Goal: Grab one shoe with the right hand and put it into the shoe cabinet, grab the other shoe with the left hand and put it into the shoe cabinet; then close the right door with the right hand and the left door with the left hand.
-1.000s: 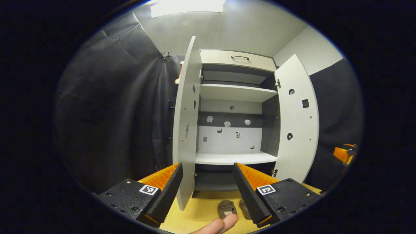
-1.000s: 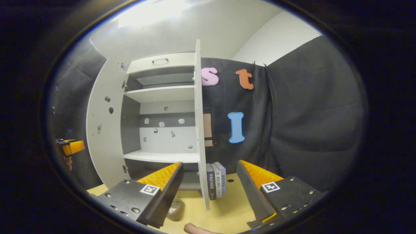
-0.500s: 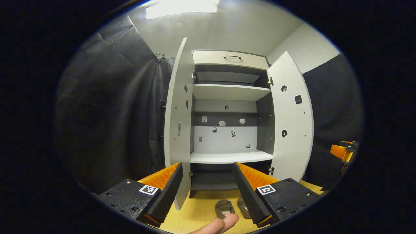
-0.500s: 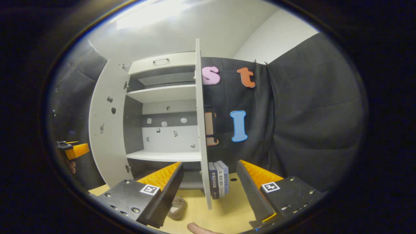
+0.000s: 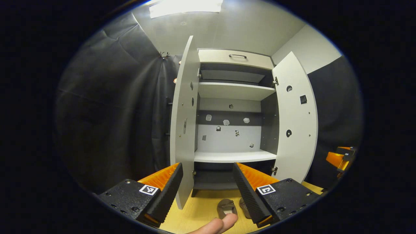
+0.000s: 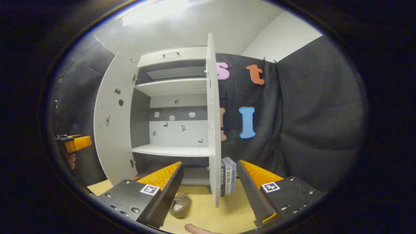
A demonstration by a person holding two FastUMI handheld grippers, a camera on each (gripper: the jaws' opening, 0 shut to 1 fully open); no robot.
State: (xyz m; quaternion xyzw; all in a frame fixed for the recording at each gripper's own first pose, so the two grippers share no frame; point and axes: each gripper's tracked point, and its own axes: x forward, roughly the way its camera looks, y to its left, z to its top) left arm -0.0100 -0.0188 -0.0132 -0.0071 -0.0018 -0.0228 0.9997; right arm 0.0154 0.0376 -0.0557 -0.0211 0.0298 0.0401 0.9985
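Brown shoes (image 5: 227, 206) on floor before open shoe cabinet (image 5: 232, 94); left gripper (image 5: 207, 188), right gripper (image 6: 209, 190) both apart, empty

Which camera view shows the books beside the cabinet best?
The right gripper view shows the books best: they stand upright on the floor just right of the open right door, spines facing the camera. In the left gripper view that spot lies behind the right door, which swings across it, so nothing of them can be made out there.
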